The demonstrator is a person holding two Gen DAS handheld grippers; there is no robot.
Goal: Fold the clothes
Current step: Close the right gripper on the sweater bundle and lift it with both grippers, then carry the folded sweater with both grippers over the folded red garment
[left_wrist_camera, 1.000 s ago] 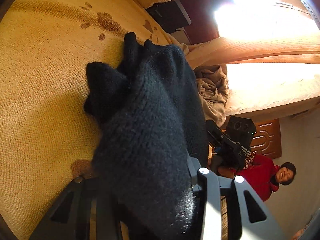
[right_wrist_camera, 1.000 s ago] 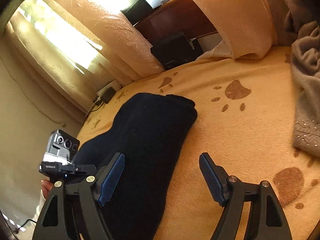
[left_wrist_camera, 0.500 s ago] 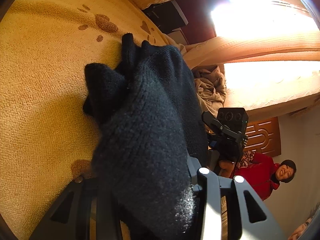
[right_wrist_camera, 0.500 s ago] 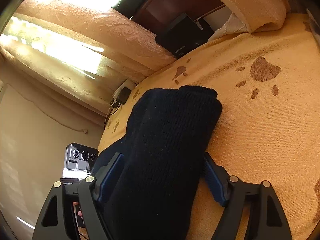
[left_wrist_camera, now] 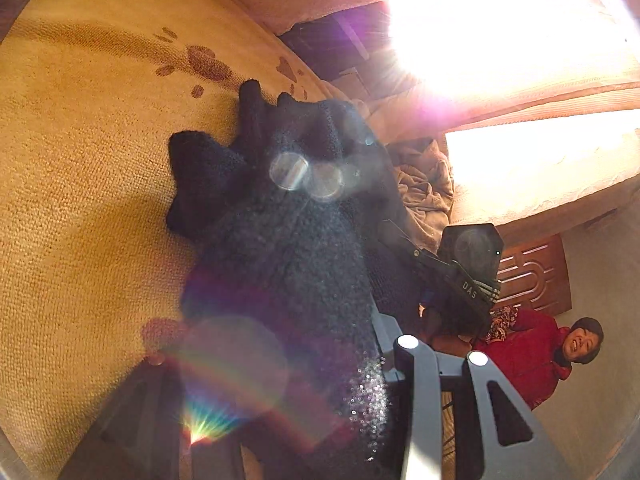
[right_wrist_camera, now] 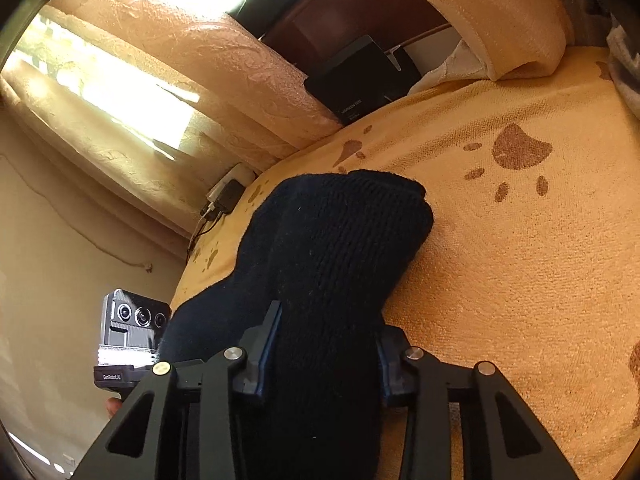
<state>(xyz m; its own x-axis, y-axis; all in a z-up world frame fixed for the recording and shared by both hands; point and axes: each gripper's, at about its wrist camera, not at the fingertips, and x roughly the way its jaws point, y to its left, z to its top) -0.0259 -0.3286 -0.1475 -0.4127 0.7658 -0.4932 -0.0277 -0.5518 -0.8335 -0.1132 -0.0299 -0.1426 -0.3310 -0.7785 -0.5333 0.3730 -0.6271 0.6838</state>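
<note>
We hold a black knitted garment (right_wrist_camera: pixel 332 264) at both ends above a yellow paw-print blanket (right_wrist_camera: pixel 520 248) spread on the bed. Our right gripper (right_wrist_camera: pixel 320 356) is closing its jaws on the near end of the dark knit, the blue pads (right_wrist_camera: pixel 268 344) pressing into the wool from either side. The far, folded end of the garment rests on the blanket just short of a brown paw mark.

From the left wrist view, sun glare from the window (left_wrist_camera: pixel 500 20) washes across the lens. Our left gripper (left_wrist_camera: pixel 280 412) has the same black knitted garment (left_wrist_camera: pixel 280 240) bunched between its fingers, clamped tight; the cloth hides the pads. The garment runs away from it, its crumpled end lying on the yellow paw-print blanket (left_wrist_camera: pixel 80 200).

A beige cloth (left_wrist_camera: pixel 424 192) lies heaped beyond. A person in a red jacket (left_wrist_camera: pixel 528 360) sits in the background by a carved wooden door (left_wrist_camera: pixel 536 276). A black box (right_wrist_camera: pixel 356 80) stands at the bed's edge beside peach curtains (right_wrist_camera: pixel 224 64).
</note>
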